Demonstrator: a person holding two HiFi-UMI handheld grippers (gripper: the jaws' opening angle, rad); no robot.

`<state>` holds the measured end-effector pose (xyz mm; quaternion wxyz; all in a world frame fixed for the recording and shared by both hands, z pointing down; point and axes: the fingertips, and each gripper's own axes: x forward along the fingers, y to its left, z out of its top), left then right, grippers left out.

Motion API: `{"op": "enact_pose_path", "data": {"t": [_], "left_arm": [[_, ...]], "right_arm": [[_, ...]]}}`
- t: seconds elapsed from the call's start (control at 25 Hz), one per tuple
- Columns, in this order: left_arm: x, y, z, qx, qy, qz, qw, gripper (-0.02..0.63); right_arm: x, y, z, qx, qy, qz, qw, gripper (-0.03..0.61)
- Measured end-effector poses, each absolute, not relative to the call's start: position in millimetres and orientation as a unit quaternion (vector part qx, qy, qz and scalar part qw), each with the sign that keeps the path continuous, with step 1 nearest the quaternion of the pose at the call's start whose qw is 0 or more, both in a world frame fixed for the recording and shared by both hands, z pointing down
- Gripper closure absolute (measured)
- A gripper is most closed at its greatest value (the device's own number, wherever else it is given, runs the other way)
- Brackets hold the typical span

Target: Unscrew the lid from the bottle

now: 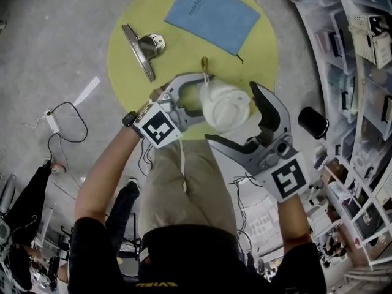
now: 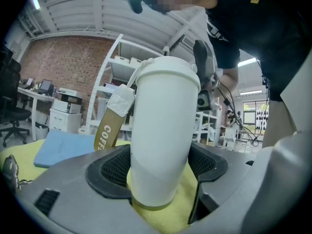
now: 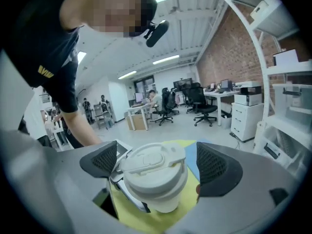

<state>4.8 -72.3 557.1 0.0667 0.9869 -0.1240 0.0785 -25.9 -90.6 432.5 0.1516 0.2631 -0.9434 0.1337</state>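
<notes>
Yellow mat (image 1: 260,48) | left claw (image 2: 158,167) clamps bottle (image 2: 163,126) | right gripper view: lid (image 3: 153,162) unclamped

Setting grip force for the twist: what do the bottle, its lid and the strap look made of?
The bottle: white, smooth, soft sheen; coated metal or plastic, the look leaves it open. The lid: off-white matte plastic, judging by its moulded flip tab and rim. The strap: tan woven fabric, seemingly, with white printed letters and a white end piece.

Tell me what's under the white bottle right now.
The yellow round mat: the white bottle stands on it, its lower body clamped by the left gripper. The patch directly beneath its base is covered.
</notes>
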Motion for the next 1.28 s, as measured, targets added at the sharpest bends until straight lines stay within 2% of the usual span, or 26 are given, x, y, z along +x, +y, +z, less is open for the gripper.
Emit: {"op": "enact_pose_path", "data": {"t": [0.52,0.64,0.72,0.76,0.84,1.28], "left_arm": [[-0.1,-73.9,558.7,0.972,-0.196,0.104,0.072,0.232],[-0.1,-77.4,556.0,0.956,-0.252,0.150,0.013,0.206],[3.7,-77.5,553.1,0.939,-0.286,0.189,-0.039,0.207],[6.2,-76.9,552.7,0.931,-0.299,0.202,-0.054,0.207],[9.5,-75.5,552.6,0.926,-0.313,0.204,-0.055,0.209],[7.1,-72.8,555.4,0.949,-0.255,0.174,-0.057,0.221]], "right_arm": [[-32.1,-85.8,432.5,0.484,-0.854,0.116,0.148,0.086],[-23.0,-84.8,438.7,0.503,-0.840,0.123,0.162,0.112],[-14.5,-83.7,441.7,0.510,-0.834,0.126,0.166,0.162],[-10.7,-83.0,441.9,0.513,-0.833,0.125,0.166,0.206],[-6.4,-81.8,441.1,0.512,-0.833,0.124,0.167,0.229],[-15.8,-75.4,445.6,0.375,-0.903,0.084,0.192,0.229]]}}
